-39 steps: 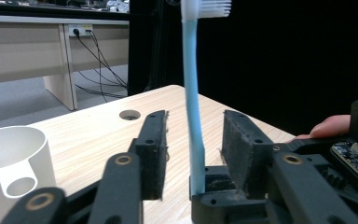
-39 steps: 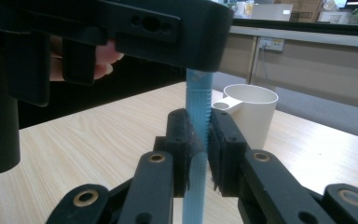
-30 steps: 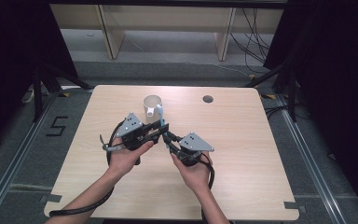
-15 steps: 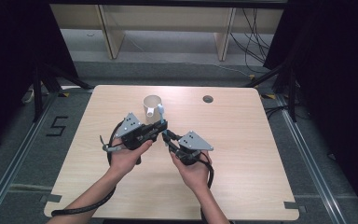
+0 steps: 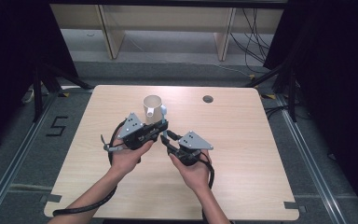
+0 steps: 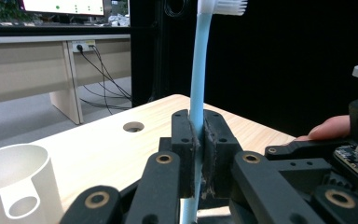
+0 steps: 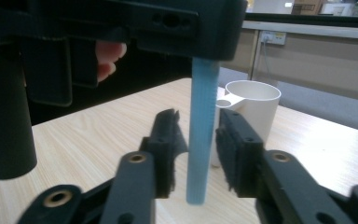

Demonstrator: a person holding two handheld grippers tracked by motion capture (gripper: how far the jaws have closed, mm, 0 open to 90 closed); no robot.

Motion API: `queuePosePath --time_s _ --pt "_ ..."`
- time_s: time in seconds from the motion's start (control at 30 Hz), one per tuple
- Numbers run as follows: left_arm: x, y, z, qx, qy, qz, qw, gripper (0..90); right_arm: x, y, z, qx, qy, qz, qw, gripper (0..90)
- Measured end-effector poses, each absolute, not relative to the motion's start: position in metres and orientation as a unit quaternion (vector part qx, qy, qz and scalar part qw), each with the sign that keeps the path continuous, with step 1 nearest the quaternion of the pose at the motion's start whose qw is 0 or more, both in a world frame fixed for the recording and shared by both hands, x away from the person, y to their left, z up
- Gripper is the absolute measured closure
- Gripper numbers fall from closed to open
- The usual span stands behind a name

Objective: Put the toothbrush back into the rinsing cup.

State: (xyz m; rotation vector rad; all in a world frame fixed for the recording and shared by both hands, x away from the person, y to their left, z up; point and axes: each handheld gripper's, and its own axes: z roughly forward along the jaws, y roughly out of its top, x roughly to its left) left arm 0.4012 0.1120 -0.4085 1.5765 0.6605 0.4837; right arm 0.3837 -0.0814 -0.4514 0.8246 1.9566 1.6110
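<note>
Left tongs (image 6: 198, 144) still clamp toothbrush (image 6: 199, 70); right tongs (image 7: 193, 140) seemingly unchanged

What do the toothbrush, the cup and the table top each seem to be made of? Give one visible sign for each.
Toothbrush: probably plastic; a smooth, even pale blue handle with white bristles.
Cup: likely matte plastic, though glazed ceramic is possible; a uniform cream wall with little shine.
Table top: wood or wood-look laminate; pale grain lines on a flat, low-gloss surface.
</note>
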Motion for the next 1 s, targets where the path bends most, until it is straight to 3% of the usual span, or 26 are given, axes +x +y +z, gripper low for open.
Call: queuePosePath --time_s 0.37,1.0 --pt "0.406 0.124 -0.406 0.679 0.297 0.224 0.633 83.7 0.382 -0.096 -0.449 0.298 0.735 0.559 0.24 50.4" --pt "0.412 0.141 -0.409 0.677 0.305 0.243 0.624 83.7 0.386 -0.138 -0.458 0.34 0.73 0.539 0.248 48.7"
